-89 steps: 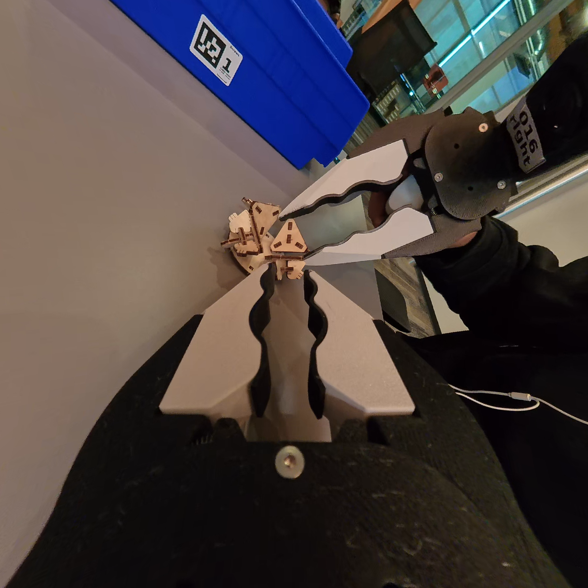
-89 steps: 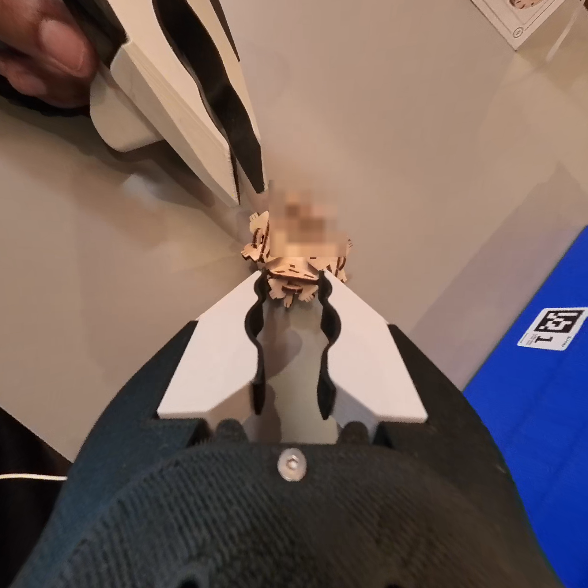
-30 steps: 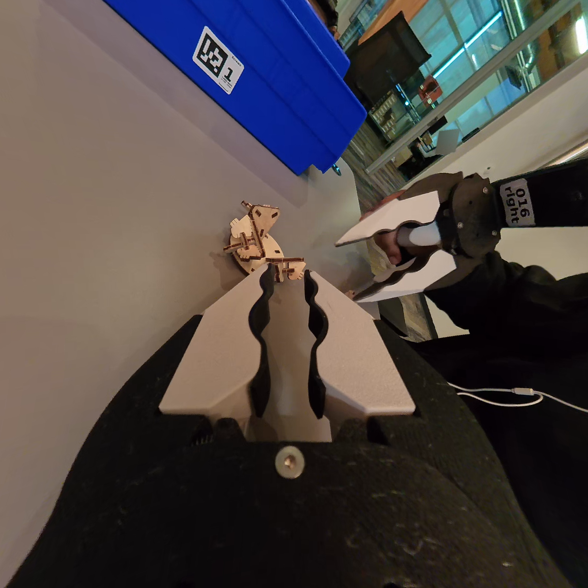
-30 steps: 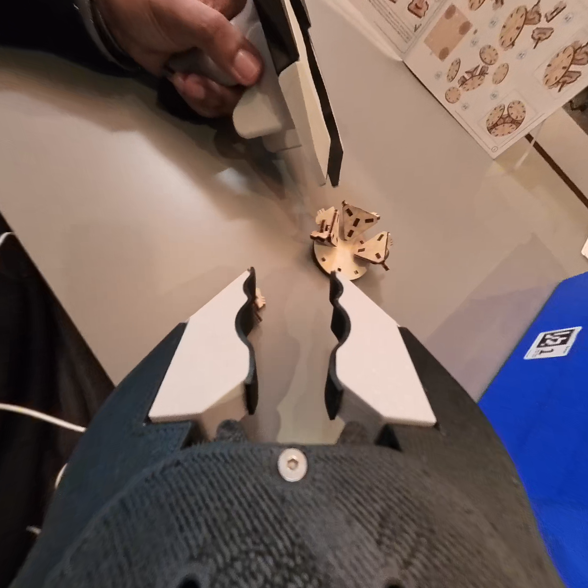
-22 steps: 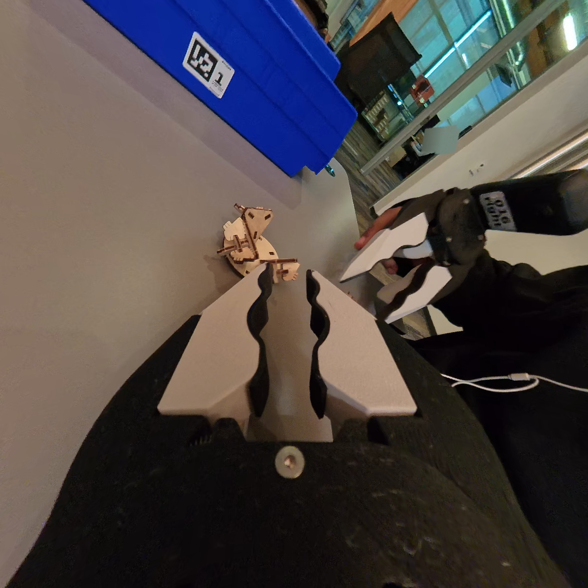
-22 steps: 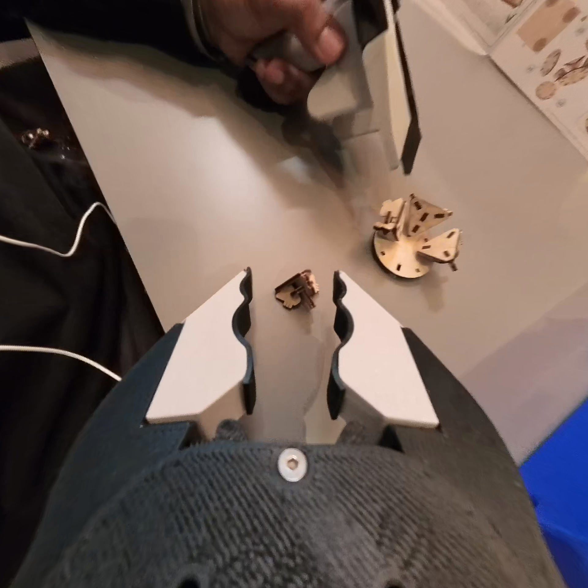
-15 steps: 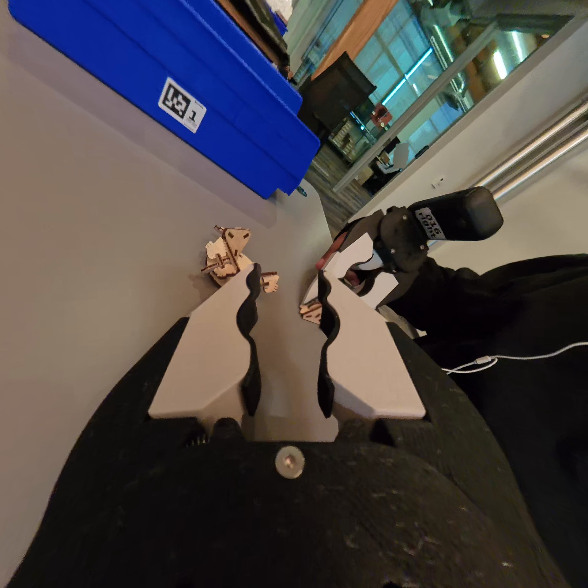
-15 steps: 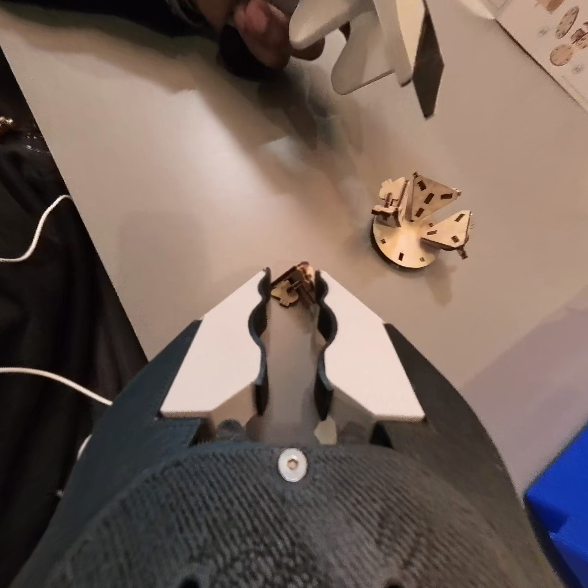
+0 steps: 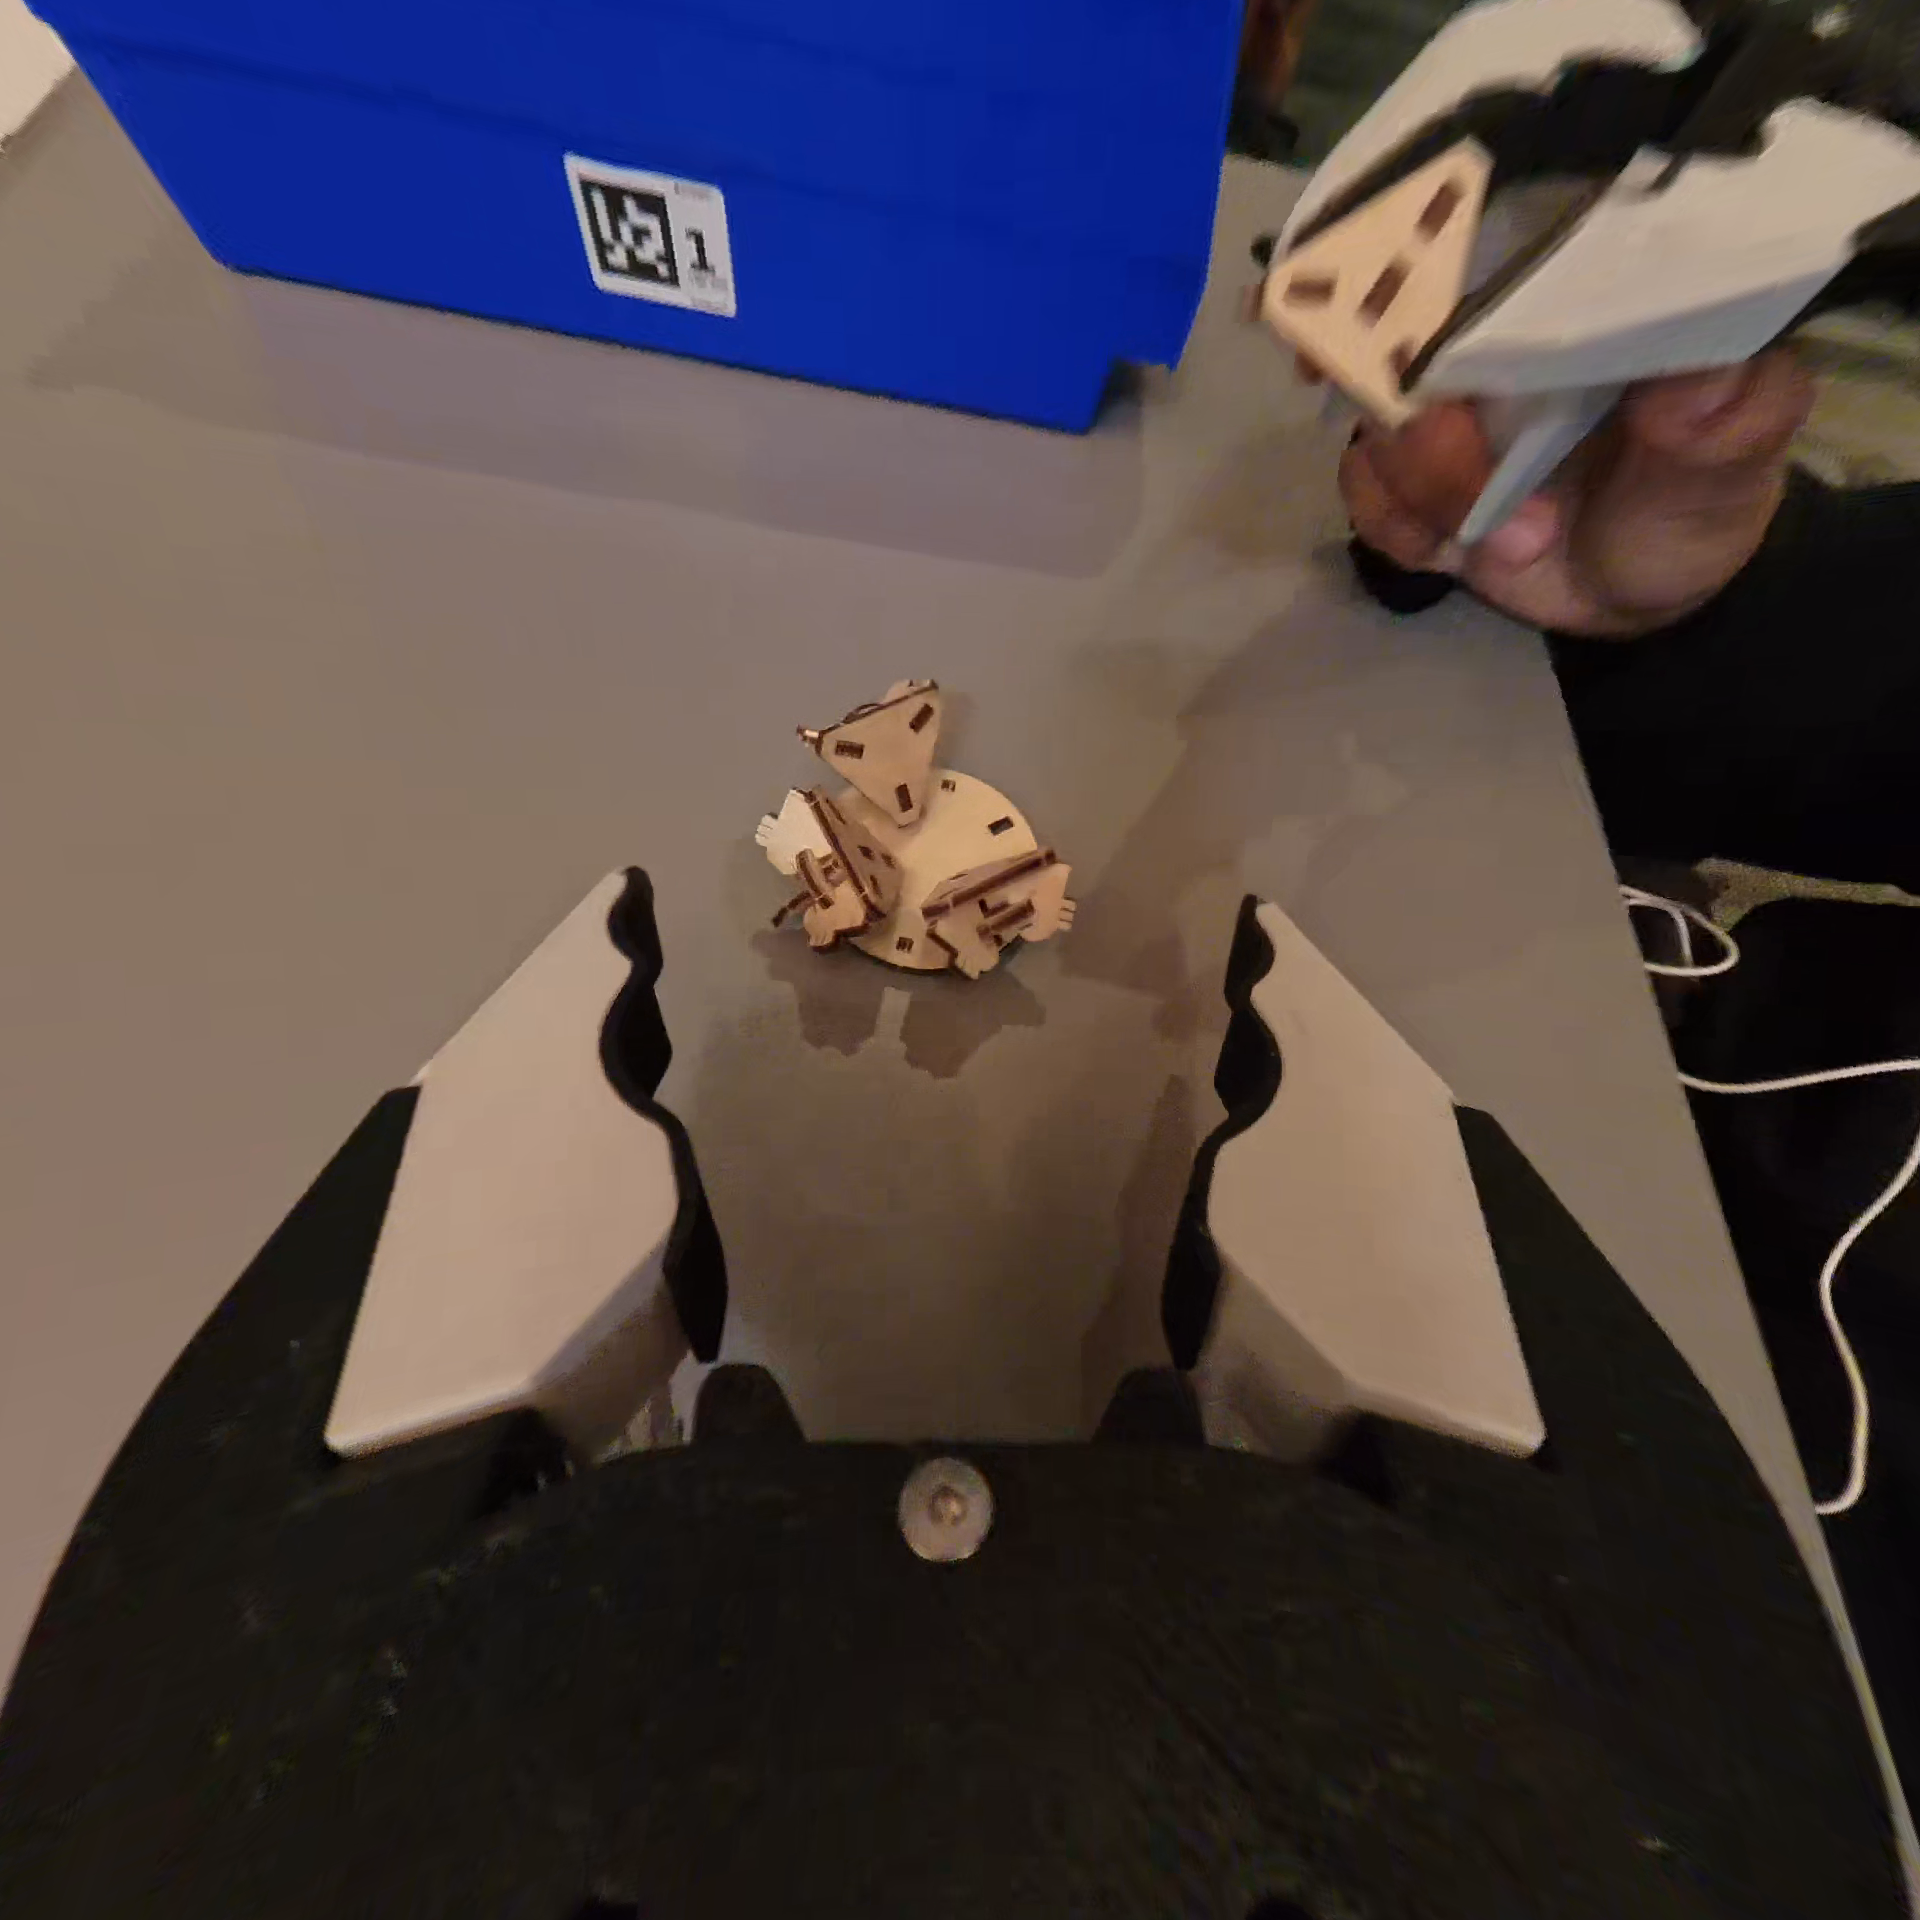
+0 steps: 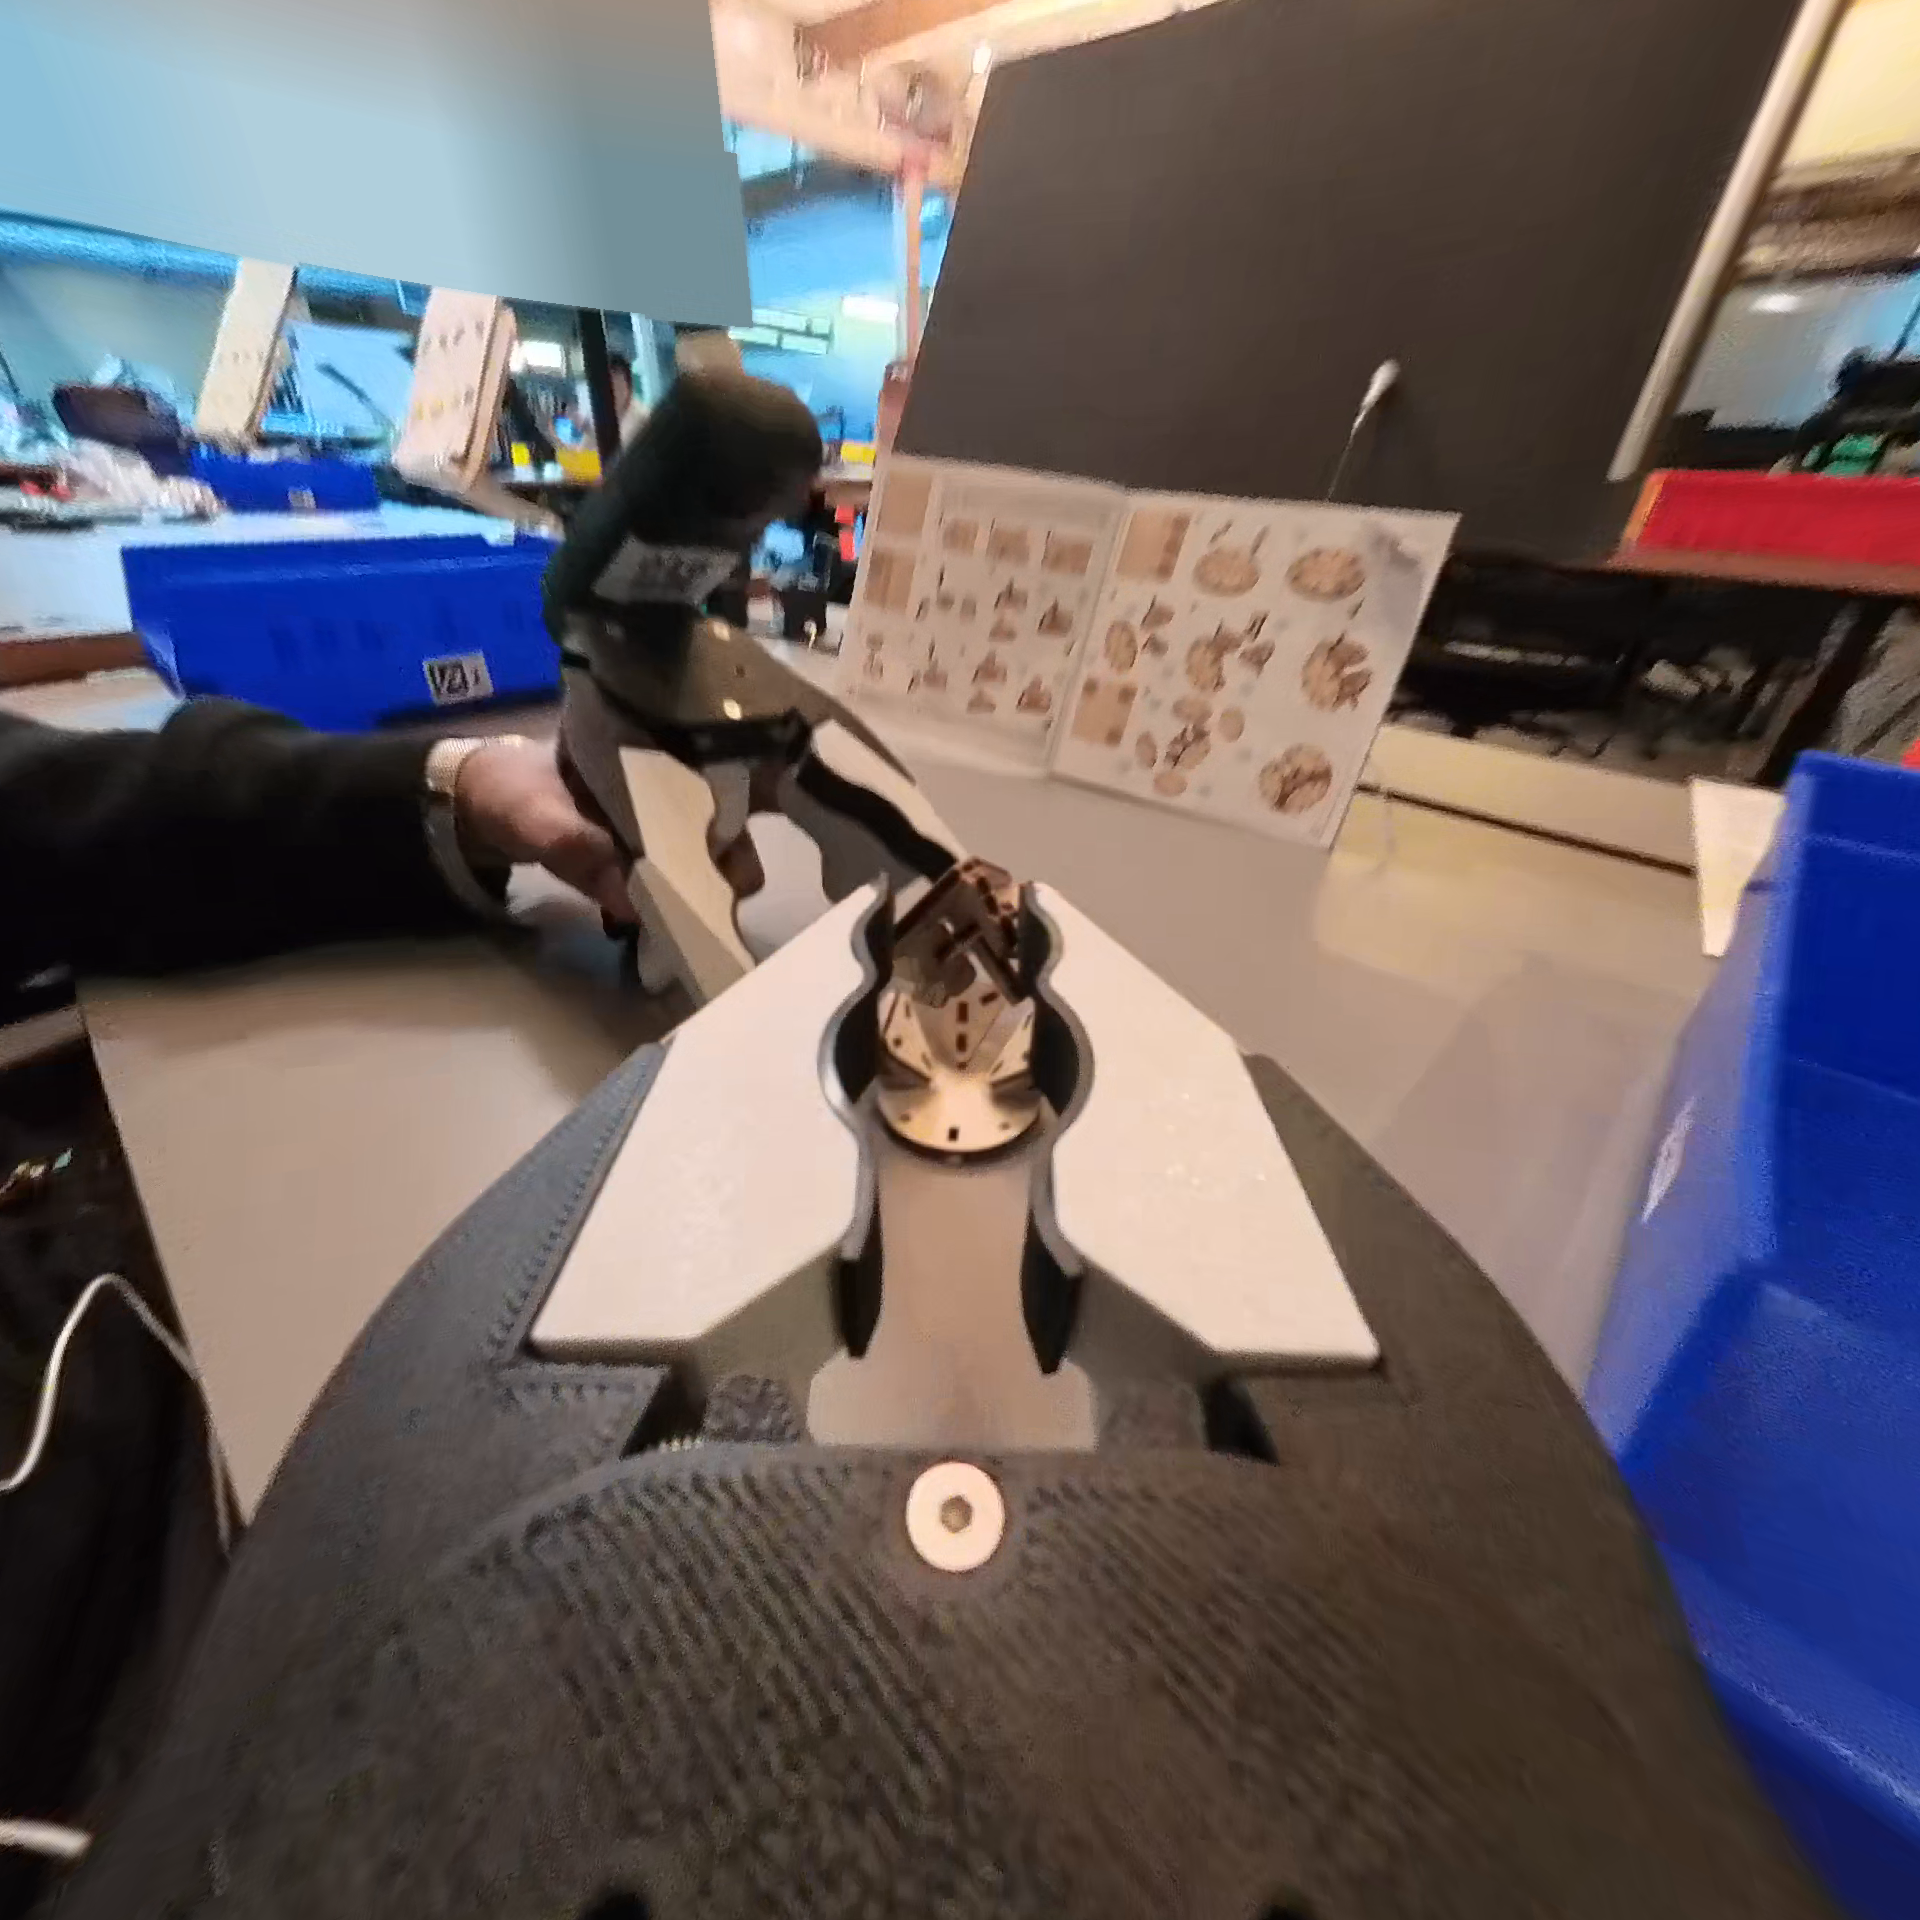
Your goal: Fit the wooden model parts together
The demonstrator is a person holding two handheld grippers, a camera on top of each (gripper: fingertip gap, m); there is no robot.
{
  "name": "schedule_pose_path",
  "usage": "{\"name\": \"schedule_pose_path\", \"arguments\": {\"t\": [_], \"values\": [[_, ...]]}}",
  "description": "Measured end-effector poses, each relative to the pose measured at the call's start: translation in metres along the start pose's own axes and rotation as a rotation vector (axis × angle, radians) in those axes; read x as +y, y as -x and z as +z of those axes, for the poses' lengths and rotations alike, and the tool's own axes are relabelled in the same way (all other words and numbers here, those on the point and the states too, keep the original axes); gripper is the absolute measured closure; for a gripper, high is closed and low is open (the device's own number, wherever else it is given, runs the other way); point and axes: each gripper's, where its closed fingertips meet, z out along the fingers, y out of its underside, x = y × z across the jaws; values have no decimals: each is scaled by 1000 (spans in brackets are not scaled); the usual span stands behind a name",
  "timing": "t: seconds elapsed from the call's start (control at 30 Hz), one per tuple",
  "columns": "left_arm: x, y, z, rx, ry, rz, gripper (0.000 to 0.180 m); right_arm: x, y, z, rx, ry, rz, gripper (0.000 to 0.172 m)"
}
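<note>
Wooden puzzle assembly (image 9: 909, 857), pale laser-cut round disc with triangular slotted pieces standing on it, at frame centre of the left wrist view, resting on grey tabletop (image 9: 364, 675). Disc flat; one triangular piece upright at the far side, apex down; two more leaning at the near-left and near-right rim. No clear long axis.

Left gripper (image 9: 940, 935) spread wide, nothing between the white fingers (image 9: 540, 1122); assembly just beyond the fingertips, apart from both. Open tabletop all round the assembly. Blue plastic bin (image 9: 831, 156) with a white coded label along the top of frame, well apart. Table edge running down the right side, white cable (image 9: 1860, 1247) hanging past it.

Right gripper (image 9: 1423, 343), upper right of the same view, blurred, raised off the table, clenched on a loose tan triangular wooden piece (image 9: 1371, 270) with three slots; broad face toward the camera, one corner pointing lower right. Hand (image 9: 1579, 520) beneath, partly cut off by the frame edge.

Right wrist view: same piece (image 10: 961, 925) edge-on between the fingertips, both pads against it. Assembly seen only through the finger gap, mostly hidden. Folded instruction sheet (image 10: 1143, 644) standing at the far table edge; background blurred.
</note>
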Motion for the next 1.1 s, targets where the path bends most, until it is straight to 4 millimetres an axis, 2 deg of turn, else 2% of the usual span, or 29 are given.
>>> {"name": "schedule_pose_path", "arguments": {"t": [0.17, 0.27, 0.37, 0.47, 0.63, 0.8, 0.9, 0.97, 1.1], "values": [[-1, 6, 18, 28, 70, 9, 70, -5, 1, -4, -4, -38, -8, 150], [10, 3, 26, 64, 157, -2, 93, -4, 5, -3, -6, -31, -37, 151], [13, 0, 22, 63, 157, -1, 111, -3, 7, -3, -5, -31, -63, 150], [17, -1, 14, 46, 146, -20, 111, -4, 7, -3, -4, -39, -63, 150], [36, -5, -11, -18, 150, -29, 111, -4, 6, -3, -9, -41, -52, 150], [65, -4, -57, -129, 140, -81, 111, -5, 10, -1, -30, -43, -44, 150], [78, -5, -83, -187, 99, -147, 111, -8, 22, 2, -106, -63, -14, 150], [78, -12, -96, -181, 39, -178, 111, -12, 33, 5, -174, -96, 40, 150], [80, -21, -105, -170, 3, -202, 111, -22, 53, 15, -315, -157, 194, 150]]}}
